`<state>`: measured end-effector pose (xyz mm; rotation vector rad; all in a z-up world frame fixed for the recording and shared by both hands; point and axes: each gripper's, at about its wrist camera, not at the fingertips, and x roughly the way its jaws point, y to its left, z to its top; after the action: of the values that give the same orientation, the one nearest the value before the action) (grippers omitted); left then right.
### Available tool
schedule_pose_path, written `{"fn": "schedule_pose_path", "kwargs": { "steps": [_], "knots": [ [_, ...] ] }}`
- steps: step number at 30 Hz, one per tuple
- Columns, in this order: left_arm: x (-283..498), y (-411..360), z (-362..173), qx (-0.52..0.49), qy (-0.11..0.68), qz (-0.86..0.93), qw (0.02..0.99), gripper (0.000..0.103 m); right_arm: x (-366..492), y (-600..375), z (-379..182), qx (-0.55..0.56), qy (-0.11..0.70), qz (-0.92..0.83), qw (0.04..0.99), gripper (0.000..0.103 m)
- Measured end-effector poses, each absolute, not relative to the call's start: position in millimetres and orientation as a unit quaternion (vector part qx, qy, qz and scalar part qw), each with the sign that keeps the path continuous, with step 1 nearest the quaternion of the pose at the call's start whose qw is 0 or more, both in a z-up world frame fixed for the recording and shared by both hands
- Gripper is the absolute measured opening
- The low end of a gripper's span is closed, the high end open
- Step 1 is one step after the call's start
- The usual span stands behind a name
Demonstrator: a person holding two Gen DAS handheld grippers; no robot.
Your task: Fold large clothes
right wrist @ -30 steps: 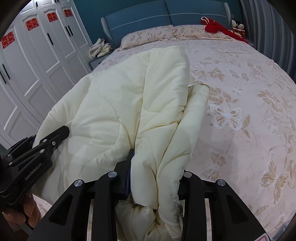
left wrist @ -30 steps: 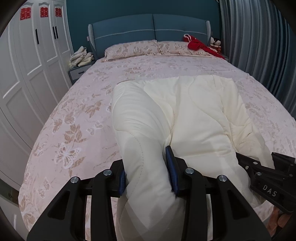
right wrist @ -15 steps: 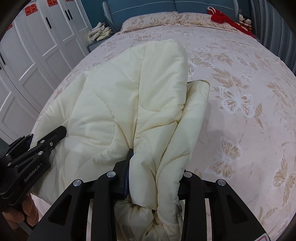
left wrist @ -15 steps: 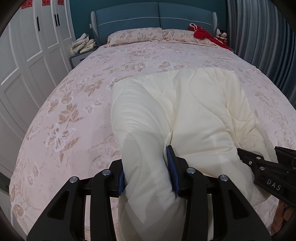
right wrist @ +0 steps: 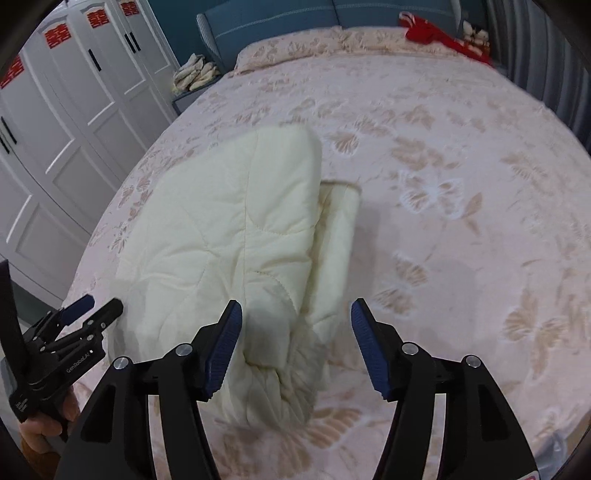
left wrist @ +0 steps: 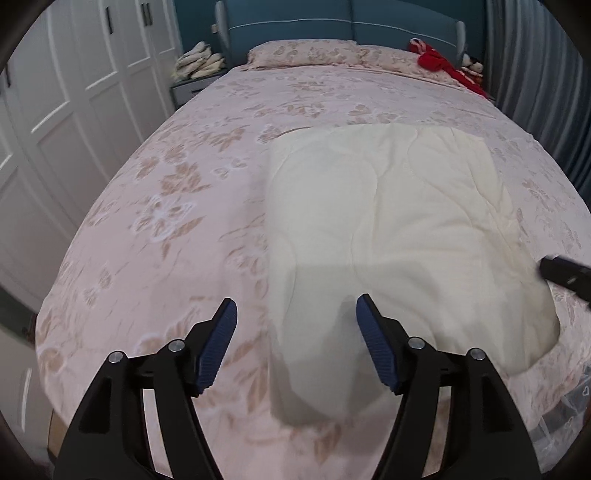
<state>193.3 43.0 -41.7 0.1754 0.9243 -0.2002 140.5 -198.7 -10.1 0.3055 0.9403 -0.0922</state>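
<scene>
**Both grippers let go of the folded quilted garment**

We saw the cream quilted garment (left wrist: pixel 388 229) lying folded on the bed (left wrist: pixel 177 206), toward its near edge. Its long axis ran from the near edge toward the far headboard (left wrist: pixel 332 33), and its far edge lay roughly square across the bed. In the right wrist view a narrower folded strip (right wrist: pixel 338 236) showed along the garment's right side, just beside the thicker main fold, and the near end was bunched into rumpled layers.

Our left gripper (left wrist: pixel 295 332) had just been opening. Its blue-padded fingers (left wrist: pixel 218 343) stood wide apart with the garment's near left corner between them, and no pad pressed on the cloth. Our right gripper (right wrist: pixel 295 336) had likewise just been opening. Its fingers (right wrist: pixel 369 343) stood well apart over the bunched near end, released.

Pillows (left wrist: pixel 303 53) and a red cloth (left wrist: pixel 443 64) lay far off at the head of the bed.
</scene>
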Motion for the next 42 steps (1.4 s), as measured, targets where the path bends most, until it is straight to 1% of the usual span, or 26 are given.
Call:
{"fn": "schedule_pose_path", "kwargs": {
  "steps": [2,4,5,6,8,18,21,28,39,42],
  "knots": [
    [186,45,-37,0.07,0.45,-0.089,0.886,0.065,131,-193,2,0.138,0.443,-0.031,0.886,0.06],
    [178,45,-32,0.058,0.451,-0.084,0.887,0.065,126,-181,11,0.12,0.44,-0.017,0.89,0.042],
    [175,43,-31,0.058,0.45,-0.083,0.887,0.065,125,-171,12,0.107,0.446,-0.007,0.889,0.025],
    [171,42,-29,0.06,0.449,-0.082,0.888,0.065,124,-162,11,0.095,0.451,0.001,0.887,0.015],
    [167,35,-28,0.067,0.45,-0.084,0.886,0.065,124,-149,5,0.074,0.461,0.008,0.884,0.004],
    [165,19,-46,0.065,0.478,-0.081,0.872,0.065,130,-139,-43,0.067,0.505,-0.015,0.86,0.003],
    [167,19,-54,0.057,0.488,-0.079,0.867,0.065,133,-142,-53,0.07,0.513,-0.022,0.855,0.0],
    [168,15,-68,0.065,0.498,-0.071,0.862,0.067,143,-146,-78,0.085,0.534,-0.033,0.841,0.0],
    [170,9,-86,0.082,0.502,-0.051,0.86,0.077,155,-145,-100,0.092,0.554,-0.039,0.826,0.0],
    [171,8,-90,0.086,0.502,-0.048,0.859,0.078,158,-145,-104,0.091,0.557,-0.039,0.824,0.0]
  ]
}}
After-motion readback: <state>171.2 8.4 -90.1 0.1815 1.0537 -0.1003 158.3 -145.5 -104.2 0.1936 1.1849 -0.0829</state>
